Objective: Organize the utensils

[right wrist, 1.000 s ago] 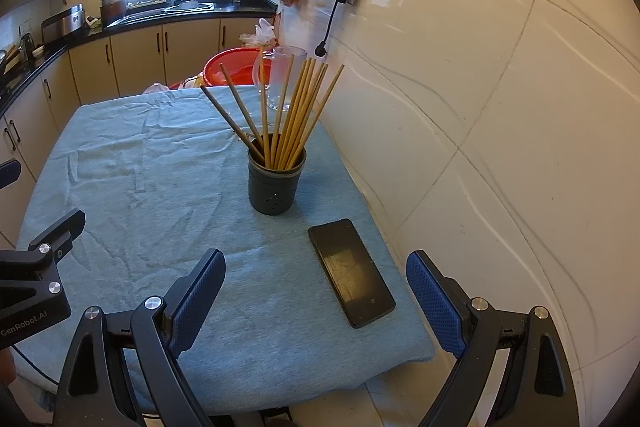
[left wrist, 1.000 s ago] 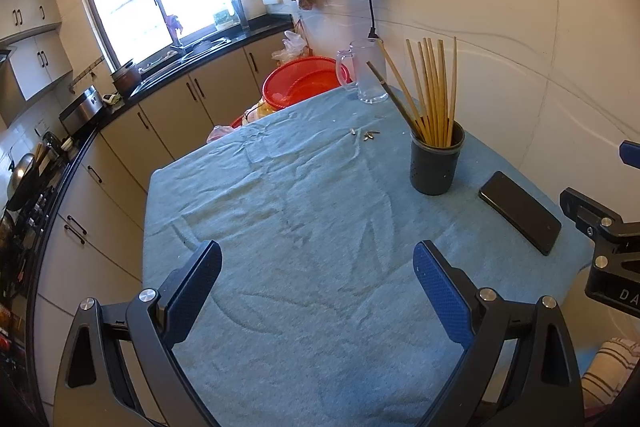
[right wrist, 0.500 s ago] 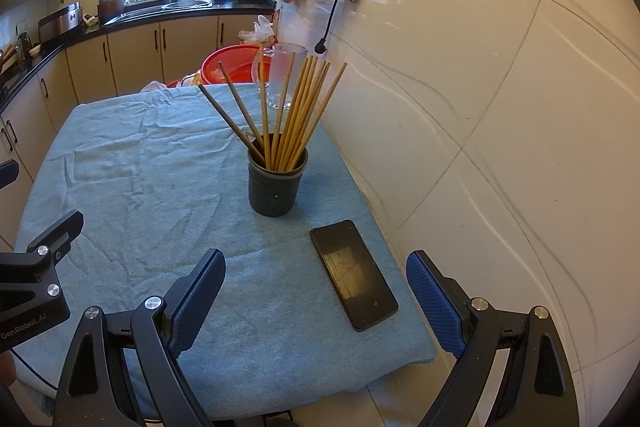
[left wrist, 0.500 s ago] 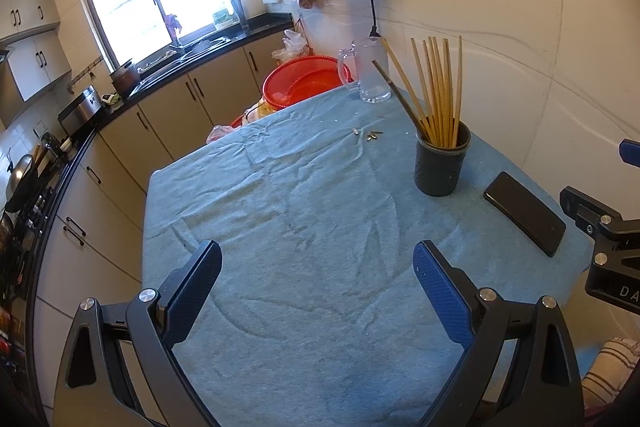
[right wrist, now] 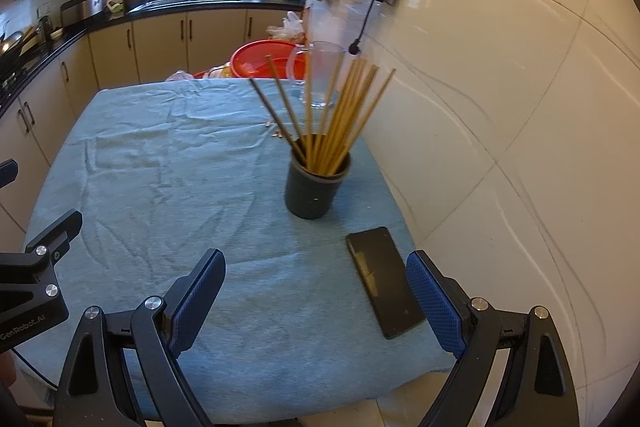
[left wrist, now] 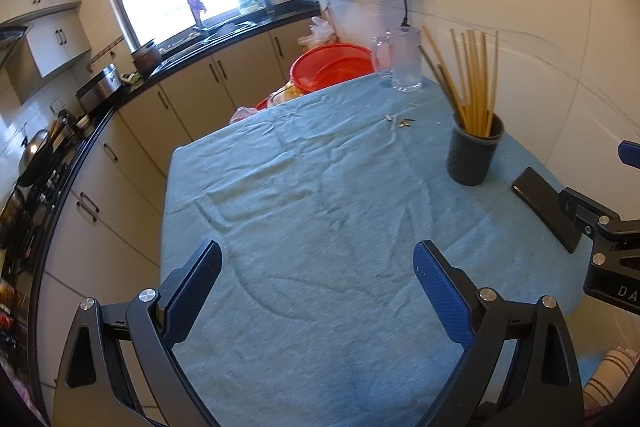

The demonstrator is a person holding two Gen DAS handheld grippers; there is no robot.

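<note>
Covering nearly the whole table, a wrinkled light-blue cloth (left wrist: 320, 211) fills both of my wrist views, with a white tiled wall (right wrist: 500, 107) along its right edge and beige kitchen cabinets under a black countertop (left wrist: 192, 99) beyond its far and left sides. Behind the far edge of the table I see a round red plastic basin (left wrist: 332, 67), and on the cloth's far right corner stands a clear glass jug with a handle (left wrist: 405, 61). My left gripper (left wrist: 316, 269) hovers over bare cloth near the front, its blue-padded fingers spread wide and holding nothing. My right gripper (right wrist: 314, 281) hovers over the front right part of the table, equally spread and empty. A dark grey cylindrical holder (right wrist: 316, 189) stands upright on the right side of the cloth, near the wall, and a bundle of long wooden chopsticks (right wrist: 332, 115) fans out of it. A black smartphone (right wrist: 384, 281) lies flat just in front of the holder, apart from it, close to my right gripper's right finger (right wrist: 434, 303). A few small pale scraps (left wrist: 402, 122) lie on the cloth between jug and holder.
</note>
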